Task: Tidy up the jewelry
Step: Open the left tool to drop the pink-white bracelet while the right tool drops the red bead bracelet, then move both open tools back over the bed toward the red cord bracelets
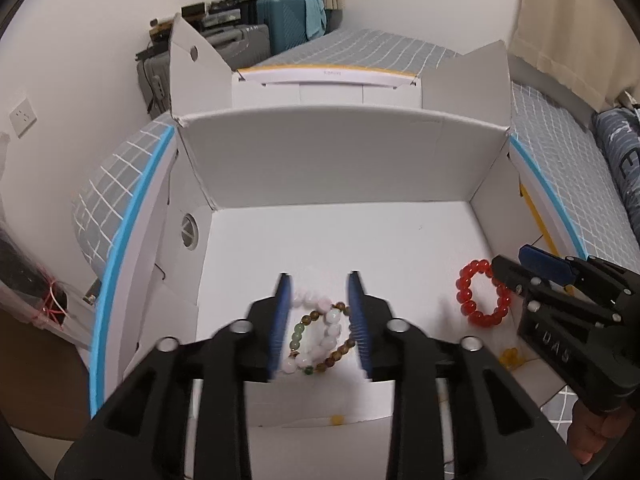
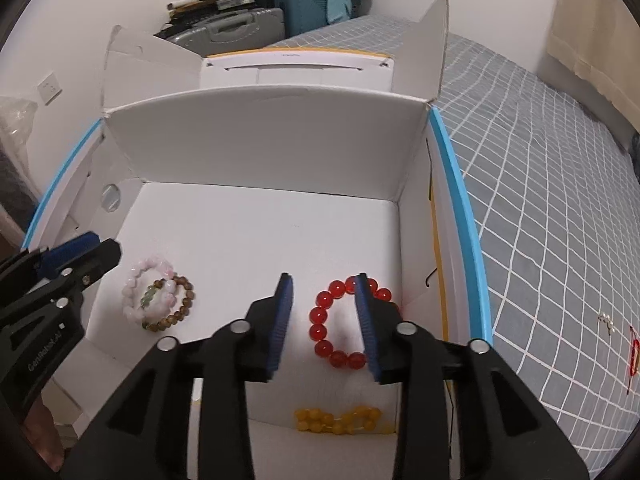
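A pink bead bracelet point(image 1: 316, 300) and a brown and green bead bracelet point(image 1: 340, 344) lie overlapping on the floor of an open white cardboard box point(image 1: 340, 160). My left gripper point(image 1: 320, 280) hangs above them, open, its blue pads either side of them in the left wrist view. The right wrist view shows that gripper point(image 2: 104, 250) up and left of the pair point(image 2: 158, 300). A red bead bracelet point(image 2: 340, 320) lies flat at the box's right. My right gripper point(image 2: 324, 280) is open over it, the right pad covering part of the ring.
A yellow bead bracelet point(image 2: 340, 420) lies outside the box by its near wall. The box sits on a grey checked bed cover point(image 2: 540, 200) with upright flaps. Small pearls point(image 2: 608, 322) and a red item point(image 2: 634, 356) lie on the bed at right. Suitcases point(image 2: 308, 4) stand behind.
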`<state>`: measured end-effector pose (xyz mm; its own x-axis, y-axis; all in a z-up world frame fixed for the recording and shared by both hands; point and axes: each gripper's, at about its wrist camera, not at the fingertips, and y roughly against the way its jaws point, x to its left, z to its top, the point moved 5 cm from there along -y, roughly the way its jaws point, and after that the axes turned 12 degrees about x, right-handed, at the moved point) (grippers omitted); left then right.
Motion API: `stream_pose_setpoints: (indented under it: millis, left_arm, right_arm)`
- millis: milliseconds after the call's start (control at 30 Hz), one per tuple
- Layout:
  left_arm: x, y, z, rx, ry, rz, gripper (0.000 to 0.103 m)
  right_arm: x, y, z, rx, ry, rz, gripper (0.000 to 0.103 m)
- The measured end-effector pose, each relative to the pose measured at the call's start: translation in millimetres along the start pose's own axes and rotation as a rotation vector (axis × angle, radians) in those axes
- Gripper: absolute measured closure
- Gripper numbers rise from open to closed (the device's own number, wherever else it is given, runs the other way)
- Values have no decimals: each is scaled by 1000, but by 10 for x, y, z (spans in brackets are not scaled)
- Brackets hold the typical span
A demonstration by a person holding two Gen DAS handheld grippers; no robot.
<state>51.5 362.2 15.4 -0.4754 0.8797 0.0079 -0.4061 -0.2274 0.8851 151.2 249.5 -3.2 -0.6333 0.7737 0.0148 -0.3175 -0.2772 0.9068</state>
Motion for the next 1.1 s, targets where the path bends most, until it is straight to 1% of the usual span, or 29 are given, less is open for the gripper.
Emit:
stream_pose_setpoints:
  millis: [33, 67, 100, 133, 200, 233, 267, 333, 367, 500, 633, 833, 1100]
  left_arm:
    - [-1, 17, 3, -7, 1, 3, 55]
    - [-3, 60, 5, -20, 1, 8, 50]
    - [-13, 108, 6, -37, -3, 10, 45]
    - [-13, 139, 13, -46, -4, 12, 42]
    - [-23, 214, 14, -68, -1, 15, 33]
    - [-39, 241, 16, -76, -5, 15, 32]
    - [-56, 274, 10, -82, -9, 14, 31]
    - [-89, 319, -1, -92, -12, 5, 23]
    - [-111, 337, -9, -94, -15, 2, 22]
    - [-210, 375, -30, -99, -30, -2, 17]
    - [-348, 417, -38, -104, -48, -4, 12]
    - [-664, 512, -34, -127, -78, -24, 6]
    - [-1340, 619, -100, -142, -168, -76, 6]
  right_arm:
    - [13, 36, -5, -8, 9, 8, 60]
    - [18, 69, -9, -15, 11, 12, 54]
    - [17, 106, -11, -25, 10, 8, 43]
    - [9, 166, -11, -47, 7, 5, 39]
    - [-6, 246, -15, -61, 4, 12, 33]
    - [-24, 293, -17, -70, 1, 13, 30]
    - [-46, 332, -17, -79, -2, 10, 28]
    - [-93, 404, -25, -98, -11, 4, 21]
    - [-128, 454, -33, -116, -18, 2, 20]
    - [-312, 593, -72, -157, -52, -5, 8]
    - [-498, 688, -133, -168, -72, -26, 8]
    - [-844, 846, -281, -175, -108, -62, 8]
    - [-1461, 1086, -555, -188, -185, -129, 8]
